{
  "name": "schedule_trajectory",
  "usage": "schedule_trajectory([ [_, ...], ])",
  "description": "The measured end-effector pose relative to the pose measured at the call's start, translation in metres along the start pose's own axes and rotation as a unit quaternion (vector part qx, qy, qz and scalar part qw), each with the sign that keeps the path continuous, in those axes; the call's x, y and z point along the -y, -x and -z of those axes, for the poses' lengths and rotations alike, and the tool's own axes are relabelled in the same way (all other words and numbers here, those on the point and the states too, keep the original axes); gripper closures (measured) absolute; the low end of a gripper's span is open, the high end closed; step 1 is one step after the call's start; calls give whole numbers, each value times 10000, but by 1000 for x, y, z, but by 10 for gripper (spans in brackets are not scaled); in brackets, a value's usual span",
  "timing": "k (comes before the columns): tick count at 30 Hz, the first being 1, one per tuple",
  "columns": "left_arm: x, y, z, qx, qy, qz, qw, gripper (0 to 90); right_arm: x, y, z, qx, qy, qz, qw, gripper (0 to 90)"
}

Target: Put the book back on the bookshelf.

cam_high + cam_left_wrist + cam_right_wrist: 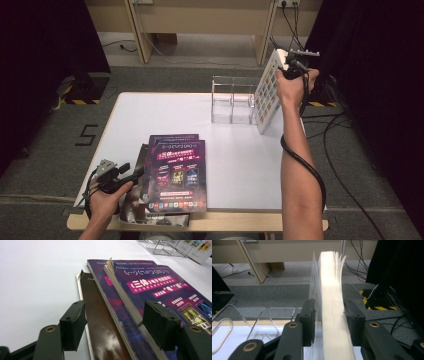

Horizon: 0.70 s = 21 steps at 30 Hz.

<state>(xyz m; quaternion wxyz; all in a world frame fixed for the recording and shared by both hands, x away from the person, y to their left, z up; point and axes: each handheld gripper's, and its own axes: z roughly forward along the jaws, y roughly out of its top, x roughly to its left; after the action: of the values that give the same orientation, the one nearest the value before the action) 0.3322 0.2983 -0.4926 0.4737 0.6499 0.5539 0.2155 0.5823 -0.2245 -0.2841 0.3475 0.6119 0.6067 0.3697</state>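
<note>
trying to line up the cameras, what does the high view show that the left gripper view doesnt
High view: both forearms, the right gripper at the white book standing beside the clear rack, the floor. Left gripper view: the left gripper's open jaws astride the purple books' page edges, and the brown book beneath. Both: the white table, book stack, rack.

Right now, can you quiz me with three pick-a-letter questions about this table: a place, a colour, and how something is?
1. Where is the white book? A on the floor; B beside the clear rack; C on the pile.
2. The pile's top book is: A purple; B green; C yellow.
3. The left hand-held gripper has its jaws: A shut; B gripping a cup; C open.
B: it leans at the rack's right end. A: its cover is purple. C: the jaws stand wide apart.
</note>
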Motion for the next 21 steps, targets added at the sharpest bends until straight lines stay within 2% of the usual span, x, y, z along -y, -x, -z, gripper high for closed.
schedule_trajectory([
  [7, 0, 1, -1, 6, -12, -7, 10000, 344, 2, 5, -1, 1, -1, 106, 9999, 599],
  [21, 0, 1, 0, -9, 12, -20, 10000, 345, 5, 12, 2, 22, -92, 101, 9999, 536],
])
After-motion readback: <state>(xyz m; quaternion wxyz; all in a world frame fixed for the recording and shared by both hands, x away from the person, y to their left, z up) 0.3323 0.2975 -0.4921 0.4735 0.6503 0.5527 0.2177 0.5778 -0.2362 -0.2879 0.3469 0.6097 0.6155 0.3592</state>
